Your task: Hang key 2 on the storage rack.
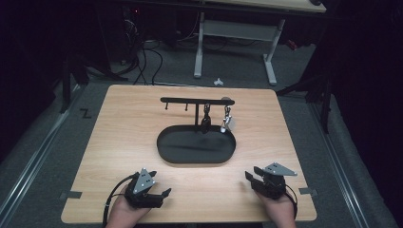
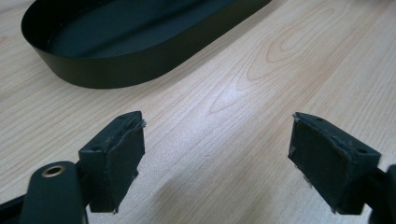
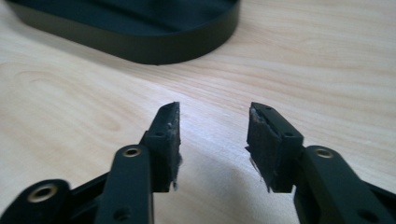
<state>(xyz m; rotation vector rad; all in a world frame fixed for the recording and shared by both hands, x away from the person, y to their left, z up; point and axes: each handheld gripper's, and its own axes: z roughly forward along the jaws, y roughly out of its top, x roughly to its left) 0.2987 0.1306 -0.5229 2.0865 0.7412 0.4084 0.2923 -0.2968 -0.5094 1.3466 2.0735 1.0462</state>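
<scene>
Wooden table (image 1: 119,142) on a grey floor, dark room behind; at its middle sits a black oval tray (image 1: 164,151) with a hook rack (image 1: 190,100) rising from its far rim, a dark piece (image 1: 206,121) and a silvery piece (image 1: 227,122) hanging on the right half. Left gripper (image 1: 161,194) rests wide open and empty at the near edge, right gripper (image 1: 250,178) about half open, nothing between its jaws. Risk as I judge it: the rack looks light, so a clumsy reach could tip it or knock the pieces off.
</scene>
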